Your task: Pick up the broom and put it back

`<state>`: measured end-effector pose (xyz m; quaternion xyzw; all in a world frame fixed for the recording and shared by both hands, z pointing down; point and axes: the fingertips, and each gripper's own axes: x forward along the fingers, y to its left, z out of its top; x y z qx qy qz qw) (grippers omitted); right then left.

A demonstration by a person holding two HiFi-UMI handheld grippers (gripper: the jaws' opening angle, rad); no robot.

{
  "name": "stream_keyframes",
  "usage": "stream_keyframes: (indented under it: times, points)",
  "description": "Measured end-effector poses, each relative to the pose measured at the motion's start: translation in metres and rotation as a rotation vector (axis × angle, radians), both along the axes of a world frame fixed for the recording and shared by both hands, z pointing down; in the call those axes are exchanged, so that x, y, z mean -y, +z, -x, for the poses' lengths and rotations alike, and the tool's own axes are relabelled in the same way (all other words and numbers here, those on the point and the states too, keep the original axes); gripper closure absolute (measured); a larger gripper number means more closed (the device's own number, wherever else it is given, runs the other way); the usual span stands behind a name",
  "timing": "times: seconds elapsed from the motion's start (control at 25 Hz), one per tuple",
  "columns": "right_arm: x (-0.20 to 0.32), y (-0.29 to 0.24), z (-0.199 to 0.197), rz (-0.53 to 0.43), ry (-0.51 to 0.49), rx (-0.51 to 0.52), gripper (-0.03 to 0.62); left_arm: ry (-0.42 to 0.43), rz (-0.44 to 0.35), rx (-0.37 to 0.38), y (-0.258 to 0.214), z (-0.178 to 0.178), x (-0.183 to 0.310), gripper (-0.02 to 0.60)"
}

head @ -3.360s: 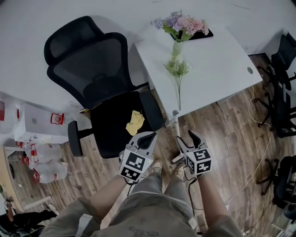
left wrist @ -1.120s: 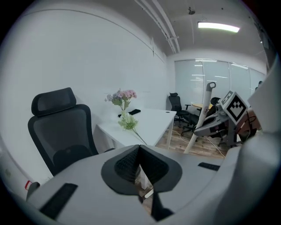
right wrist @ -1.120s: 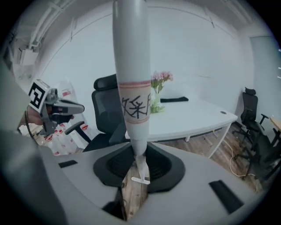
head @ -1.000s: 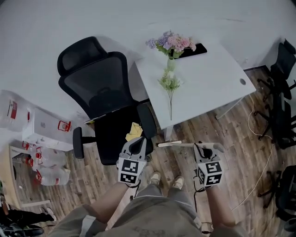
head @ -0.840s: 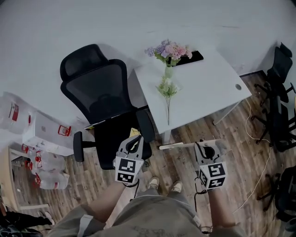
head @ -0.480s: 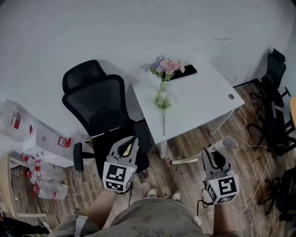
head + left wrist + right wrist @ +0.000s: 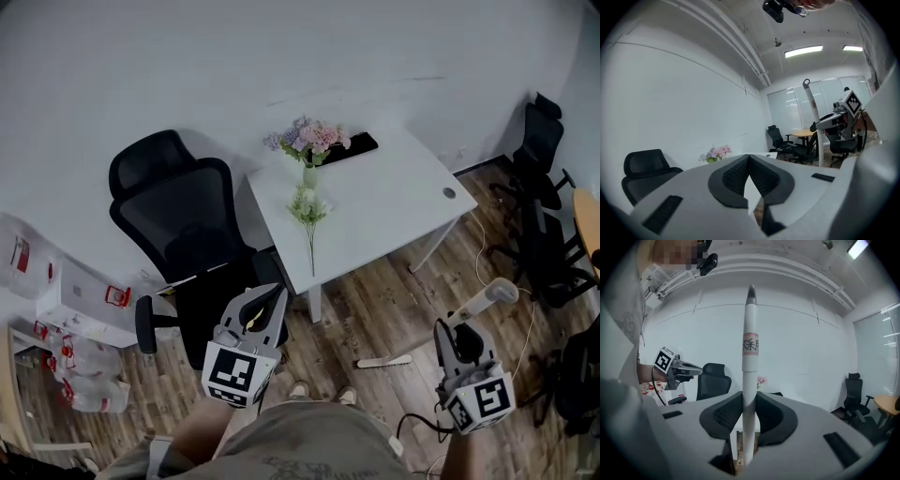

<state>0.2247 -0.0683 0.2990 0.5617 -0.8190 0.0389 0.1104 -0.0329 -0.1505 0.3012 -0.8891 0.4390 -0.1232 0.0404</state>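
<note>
The broom's white handle [image 7: 483, 302] with its grey tip runs slanted through my right gripper [image 7: 457, 328], which is shut on it at the lower right of the head view. Its lower end [image 7: 382, 360] shows over the wood floor. In the right gripper view the handle [image 7: 750, 333] stands upright between the pads, a red-printed label on it; the right gripper [image 7: 749, 398] clamps it. The broom's head is hidden. My left gripper [image 7: 272, 293] hovers over the black chair's seat, shut and holding nothing; its pads meet in the left gripper view [image 7: 749, 158].
A black office chair [image 7: 173, 220] stands left of a white table [image 7: 394, 202] that bears a vase of flowers [image 7: 307, 155]. More black chairs [image 7: 539, 216] stand at the right, white boxes and bags [image 7: 66, 309] at the left. A cable [image 7: 525, 328] lies on the floor.
Both grippers have risen. The right one has swung out to the right with the handle, which went from lying level to slanting upward. The left gripper stayed shut and empty.
</note>
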Motion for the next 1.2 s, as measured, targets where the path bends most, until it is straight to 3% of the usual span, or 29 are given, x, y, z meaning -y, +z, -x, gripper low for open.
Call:
stream_keyframes:
  times: [0.64,0.96,1.2]
  points:
    - [0.009,0.033,-0.022,0.059,-0.094,0.043,0.491,0.021,0.066,0.071,0.047,-0.029,0.004,0.565]
    - [0.046,0.106,-0.024,0.156,-0.166,0.017,0.491,0.007,0.132,0.104,0.093,-0.041,0.02,0.565]
    - [0.066,0.184,-0.03,0.244,-0.176,0.0,0.491,-0.04,0.234,0.134,0.148,-0.036,0.036,0.565]
